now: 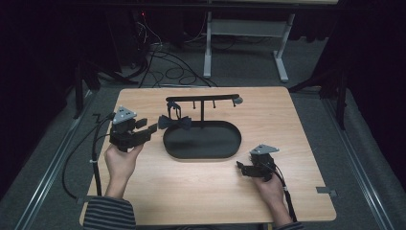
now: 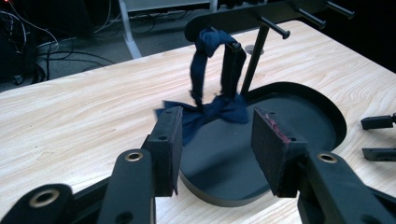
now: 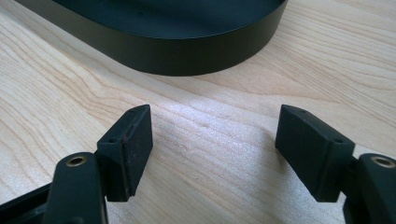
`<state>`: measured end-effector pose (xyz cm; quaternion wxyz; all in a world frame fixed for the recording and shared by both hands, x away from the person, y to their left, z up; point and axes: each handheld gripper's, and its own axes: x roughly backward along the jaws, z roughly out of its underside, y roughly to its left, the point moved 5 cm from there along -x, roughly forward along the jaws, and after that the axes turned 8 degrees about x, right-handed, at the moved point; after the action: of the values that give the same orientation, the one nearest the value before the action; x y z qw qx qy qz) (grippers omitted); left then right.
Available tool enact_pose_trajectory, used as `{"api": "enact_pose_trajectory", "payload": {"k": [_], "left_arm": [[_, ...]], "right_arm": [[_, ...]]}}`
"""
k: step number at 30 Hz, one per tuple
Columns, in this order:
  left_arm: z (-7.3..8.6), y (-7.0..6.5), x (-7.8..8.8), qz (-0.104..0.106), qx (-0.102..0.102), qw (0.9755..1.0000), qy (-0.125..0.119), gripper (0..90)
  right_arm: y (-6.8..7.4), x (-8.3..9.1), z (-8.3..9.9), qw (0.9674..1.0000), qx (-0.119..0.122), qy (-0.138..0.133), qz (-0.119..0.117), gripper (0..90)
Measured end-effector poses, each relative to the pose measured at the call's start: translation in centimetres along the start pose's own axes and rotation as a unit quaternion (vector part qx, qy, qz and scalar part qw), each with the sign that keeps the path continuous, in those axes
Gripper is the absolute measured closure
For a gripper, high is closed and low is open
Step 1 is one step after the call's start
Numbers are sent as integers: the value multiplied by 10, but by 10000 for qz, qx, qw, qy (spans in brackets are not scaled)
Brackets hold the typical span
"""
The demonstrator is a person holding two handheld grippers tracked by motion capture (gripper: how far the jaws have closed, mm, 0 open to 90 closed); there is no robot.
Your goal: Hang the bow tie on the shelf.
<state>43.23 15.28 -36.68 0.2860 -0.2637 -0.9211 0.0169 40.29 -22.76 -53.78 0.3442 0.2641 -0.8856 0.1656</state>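
We see the bow tie (image 1: 174, 122) hanging by its strap from the left-most peg of the black rack (image 1: 203, 100), bow part resting at the left edge of the oval tray (image 1: 225, 146) that forms the rack's base. In the left gripper view the bow tie (image 2: 219, 109) sits just beyond the jaws, strap looped over the peg.

Left gripper (image 1: 143, 128): jaws apart, nothing between the pads, tips just beside the bow's left wing; touching or not, we can't tell. The pads (image 2: 170, 140) frame the bow without pressing on it.

Right gripper (image 1: 243, 168): jaws wide apart, empty, sitting low over the tabletop (image 1: 201, 191) near the tray's right end. Its own view shows bare wood between the pads (image 3: 135, 144) and the tray wall (image 3: 187, 53) ahead.
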Motion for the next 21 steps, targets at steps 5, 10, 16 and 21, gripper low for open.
{"api": "enact_pose_trajectory", "payload": {"k": [5,10,16,21], "left_arm": [[4,-4,2,51,-12,10000,-4,534],[10,-9,6,90,-59,9999,34,530],[19,-10,11,126,-56,9999,67,526],[27,-10,14,181,17,9998,67,525]], "right_arm": [[0,0,0,10000,8,-5,-4,289],[0,0,0,10000,3,-2,-2,289],[0,0,0,10000,4,-2,-2,289],[0,0,0,10000,27,-6,-3,289]]}}
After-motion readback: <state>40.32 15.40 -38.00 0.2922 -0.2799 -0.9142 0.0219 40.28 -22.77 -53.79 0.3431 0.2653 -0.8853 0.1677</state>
